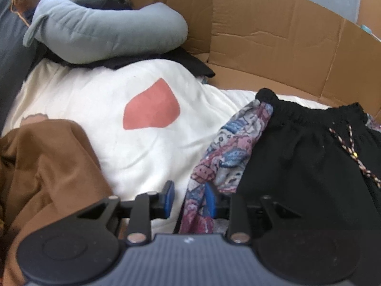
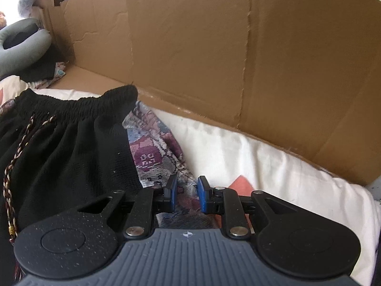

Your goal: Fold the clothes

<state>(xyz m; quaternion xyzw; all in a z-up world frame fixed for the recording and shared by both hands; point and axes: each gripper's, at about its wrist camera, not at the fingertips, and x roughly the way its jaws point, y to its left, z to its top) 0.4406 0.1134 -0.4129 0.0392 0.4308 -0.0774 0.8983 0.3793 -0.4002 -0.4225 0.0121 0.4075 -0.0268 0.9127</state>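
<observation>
Black shorts [image 2: 71, 147] left of right tool [image 2: 186, 194] (touching?)

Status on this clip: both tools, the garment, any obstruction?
Left tool open, patterned cloth between fingers. Right tool open over the same cloth. Black drawstring shorts lie on it, unfolded. Brown garment crowds left.

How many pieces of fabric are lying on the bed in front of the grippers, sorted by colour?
Black: 1, the black shorts with a braided drawstring.
Patterned pink and blue: 1, the patterned cloth beside the shorts.
Brown: 1, the brown garment.
Cream with red shapes: 1, the cream cover underneath.
Total: 4, not counting the dark cloth under the grey pillow.
</observation>
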